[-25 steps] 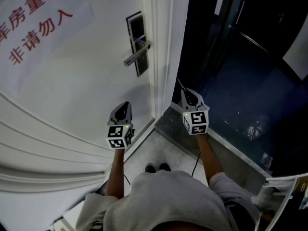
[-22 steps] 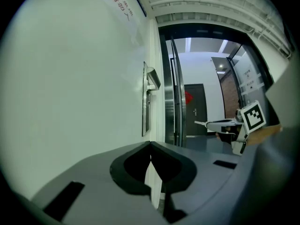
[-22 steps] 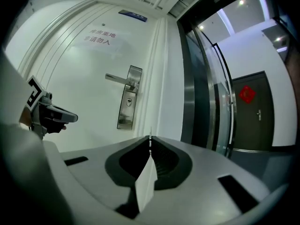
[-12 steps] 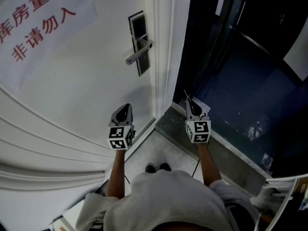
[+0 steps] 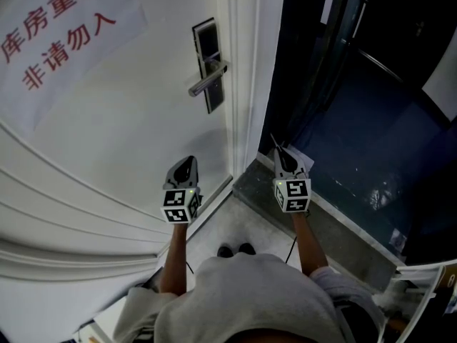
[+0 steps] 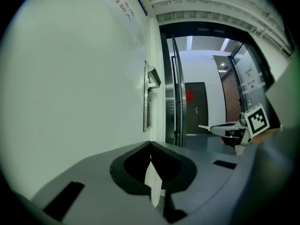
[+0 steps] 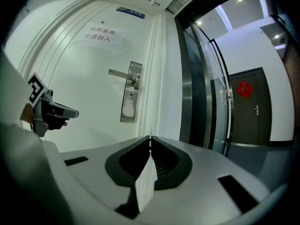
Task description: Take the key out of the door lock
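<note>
The white door carries a metal lock plate [image 5: 208,63] with a lever handle [image 5: 208,81]. In the right gripper view the plate [image 7: 129,93] shows a small dark keyhole spot [image 7: 130,96] under the handle [image 7: 121,73]. A key there is too small to make out. My left gripper [image 5: 185,164] is shut and empty, low in front of the door and well below the lock. My right gripper [image 5: 278,151] is shut too, by the door's edge at the threshold, with nothing seen in it. Both pairs of jaws meet in their own views [image 6: 150,144] [image 7: 150,138].
A paper sign [image 5: 57,31] with red characters hangs on the door at the upper left. To the right of the door frame [image 5: 250,70] is a dark glass-walled passage [image 5: 357,106]; a dark door with a red ornament [image 7: 244,89] stands at its far end. My shoes [image 5: 234,249] stand on the grey floor.
My right gripper has drifted a little right and down, away from the door's edge. The left gripper has stayed almost still, and both remain shut.
</note>
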The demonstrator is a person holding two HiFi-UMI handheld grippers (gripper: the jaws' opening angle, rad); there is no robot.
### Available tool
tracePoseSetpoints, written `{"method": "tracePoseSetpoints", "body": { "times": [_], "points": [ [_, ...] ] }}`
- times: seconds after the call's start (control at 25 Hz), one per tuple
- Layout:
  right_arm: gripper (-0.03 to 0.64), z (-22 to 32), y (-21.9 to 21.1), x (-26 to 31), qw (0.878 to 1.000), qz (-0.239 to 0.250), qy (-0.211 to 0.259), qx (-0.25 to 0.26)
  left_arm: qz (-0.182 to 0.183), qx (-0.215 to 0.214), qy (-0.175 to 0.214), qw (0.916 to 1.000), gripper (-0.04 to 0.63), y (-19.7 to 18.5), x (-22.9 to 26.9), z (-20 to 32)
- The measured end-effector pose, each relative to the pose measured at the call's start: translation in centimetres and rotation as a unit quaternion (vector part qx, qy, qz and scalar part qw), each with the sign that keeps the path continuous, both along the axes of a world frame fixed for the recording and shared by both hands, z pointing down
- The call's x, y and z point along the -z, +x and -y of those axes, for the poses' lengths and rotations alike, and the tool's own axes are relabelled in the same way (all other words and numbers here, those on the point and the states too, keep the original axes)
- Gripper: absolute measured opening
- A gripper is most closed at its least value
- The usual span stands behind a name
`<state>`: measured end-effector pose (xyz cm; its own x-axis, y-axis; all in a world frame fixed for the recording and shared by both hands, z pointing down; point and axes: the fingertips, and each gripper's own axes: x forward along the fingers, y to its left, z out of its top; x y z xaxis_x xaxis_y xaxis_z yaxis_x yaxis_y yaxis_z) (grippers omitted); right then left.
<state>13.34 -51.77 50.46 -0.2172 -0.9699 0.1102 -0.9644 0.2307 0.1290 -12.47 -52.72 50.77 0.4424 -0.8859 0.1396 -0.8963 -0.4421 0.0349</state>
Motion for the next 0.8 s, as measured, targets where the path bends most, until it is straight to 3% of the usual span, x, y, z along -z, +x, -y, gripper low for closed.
{"method": "tracePoseSetpoints", "body": {
  "times": [0.8],
  "points": [
    [0.029, 0.1, -1.2, 0.4, 1.000, -0.010, 0.000, 0.019, 0.004, 0.005, 0.001, 1.0000, 0.018, -0.2, 0.0, -0.5]
  ]
}}
